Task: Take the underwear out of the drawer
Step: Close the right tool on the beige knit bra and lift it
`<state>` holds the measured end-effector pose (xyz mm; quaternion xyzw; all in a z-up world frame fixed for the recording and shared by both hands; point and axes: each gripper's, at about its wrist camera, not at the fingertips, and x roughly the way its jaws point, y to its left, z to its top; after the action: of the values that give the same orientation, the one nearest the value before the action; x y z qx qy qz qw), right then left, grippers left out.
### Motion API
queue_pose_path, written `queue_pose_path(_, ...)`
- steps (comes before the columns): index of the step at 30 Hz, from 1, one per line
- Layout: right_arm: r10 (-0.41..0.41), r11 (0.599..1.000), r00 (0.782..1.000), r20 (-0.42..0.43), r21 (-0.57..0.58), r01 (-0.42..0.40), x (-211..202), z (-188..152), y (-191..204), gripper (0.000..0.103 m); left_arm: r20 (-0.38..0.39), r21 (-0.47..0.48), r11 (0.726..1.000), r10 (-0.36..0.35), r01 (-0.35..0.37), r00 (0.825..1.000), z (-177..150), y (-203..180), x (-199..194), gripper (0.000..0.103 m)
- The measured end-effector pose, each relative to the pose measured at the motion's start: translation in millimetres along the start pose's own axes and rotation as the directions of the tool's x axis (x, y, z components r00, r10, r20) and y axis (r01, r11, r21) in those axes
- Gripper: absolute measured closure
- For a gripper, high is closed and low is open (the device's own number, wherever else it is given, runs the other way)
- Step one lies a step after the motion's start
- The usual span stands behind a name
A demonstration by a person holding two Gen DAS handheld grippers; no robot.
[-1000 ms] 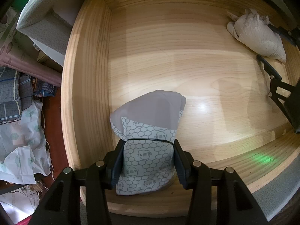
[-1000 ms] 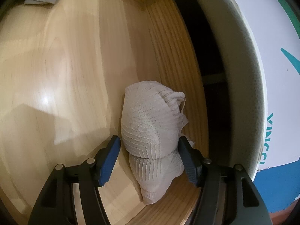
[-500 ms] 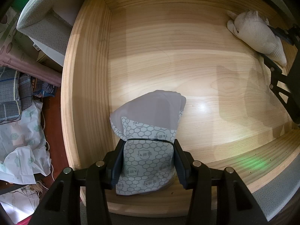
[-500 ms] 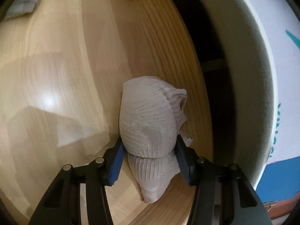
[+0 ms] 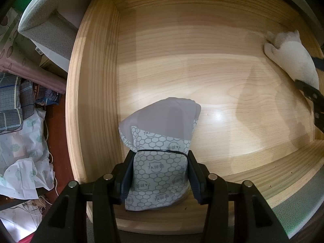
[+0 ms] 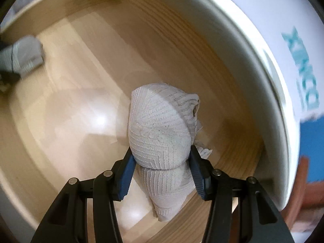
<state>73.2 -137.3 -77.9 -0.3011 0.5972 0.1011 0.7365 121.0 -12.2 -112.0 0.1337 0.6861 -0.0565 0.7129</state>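
Grey folded underwear (image 5: 160, 162): hexagon print, smooth grey top, bundled by thin black band. Sits at drawer (image 5: 91, 101) front-left corner, against front wall. Left gripper (image 5: 161, 174): jaws partly closed, pads pressing both sides of bundle, grasping it.

White underwear (image 6: 160, 133): ribbed knit, rolled into rounded lump, loose end hanging below. Located at drawer right wall, off floor. Right gripper (image 6: 161, 170): jaws have just been closing, now clamped on roll at its waist.

Drawer floor: pale wood, glossy, light glare at centre.

underwear bundles (image 5: 160, 158): 2 | drawer (image 5: 91, 105): 1 | floor clutter: uncountable, probably
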Motion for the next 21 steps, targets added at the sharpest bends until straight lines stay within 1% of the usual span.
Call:
queue_pose_path(3, 0.108, 0.986, 0.994, -0.023, 0.132, -0.104, -3.0, -10.7, -16.2, 0.054, 0.000, 0.000, 1.000, 0.000, 0.000, 1.000, -0.1, 0.1, -0.1, 0.054)
queue_pose_path(5, 0.188, 0.957, 0.982, -0.032, 0.228, -0.176, -2.8, -19.0, -28.3, 0.054, 0.001, 0.000, 1.000, -0.001, 0.001, 1.000, -0.1, 0.2, -0.1, 0.054)
queue_pose_path(6, 0.239, 0.934, 0.970, -0.035, 0.282, -0.219, 0.4, -25.3, -36.1, 0.054, 0.001, 0.000, 1.000, -0.002, 0.002, 1.000, 0.3, 0.1, -0.4, 0.054)
queue_pose_path(7, 0.272, 0.916, 0.962, -0.037, 0.317, -0.247, 0.9, -29.9, -39.8, 0.054, 0.002, 0.000, 1.000, -0.002, 0.002, 1.000, 0.0, -0.2, -0.1, 0.054)
queue_pose_path(8, 0.294, 0.902, 0.955, -0.036, 0.341, -0.264, 9.3, -33.2, -53.8, 0.054, 0.003, 0.000, 1.000, -0.003, 0.003, 1.000, -0.3, -0.4, 0.1, 0.054)
queue_pose_path(10, 0.352, 0.861, 0.935, -0.039, 0.404, -0.307, 12.4, -43.6, -59.7, 0.054, 0.003, 0.000, 1.000, -0.003, 0.003, 1.000, -0.4, -0.4, 0.0, 0.054)
queue_pose_path(12, 0.394, 0.822, 0.918, -0.043, 0.463, -0.331, 17.8, -59.3, -64.1, 0.054, 0.004, -0.001, 1.000, -0.004, 0.004, 1.000, -0.1, -0.6, -0.2, 0.054)
queue_pose_path(15, 0.430, 0.775, 0.901, -0.053, 0.534, -0.338, 19.6, -70.7, -68.6, 0.054, 0.006, -0.002, 1.000, -0.005, 0.005, 1.000, -0.1, -0.7, 0.3, 0.054)
queue_pose_path(17, 0.428, 0.744, 0.902, -0.059, 0.590, -0.315, 19.8, -77.5, -71.5, 0.054, 0.008, -0.003, 1.000, -0.006, 0.006, 1.000, 0.0, -0.6, 0.4, 0.054)
queue_pose_path(18, 0.420, 0.735, 0.906, -0.061, 0.608, -0.300, 18.1, -79.0, -70.5, 0.053, 0.008, -0.003, 1.000, -0.006, 0.006, 1.000, -0.1, -0.5, 0.4, 0.054)
queue_pose_path(19, 0.412, 0.732, 0.909, -0.063, 0.617, -0.289, 11.6, -70.3, -70.0, 0.052, 0.009, -0.004, 1.000, -0.007, 0.007, 1.000, 0.0, -0.5, 0.4, 0.054)
queue_pose_path(20, 0.407, 0.720, 0.911, -0.065, 0.637, -0.277, 13.2, -74.1, -70.3, 0.052, 0.010, -0.005, 1.000, -0.007, 0.007, 1.000, 0.5, -0.8, 0.4, 0.054)
queue_pose_path(21, 0.402, 0.718, 0.913, -0.067, 0.642, -0.269, 13.0, -69.3, -78.9, 0.051, 0.011, -0.006, 1.000, -0.008, 0.008, 1.000, -0.2, -0.1, 0.3, 0.054)
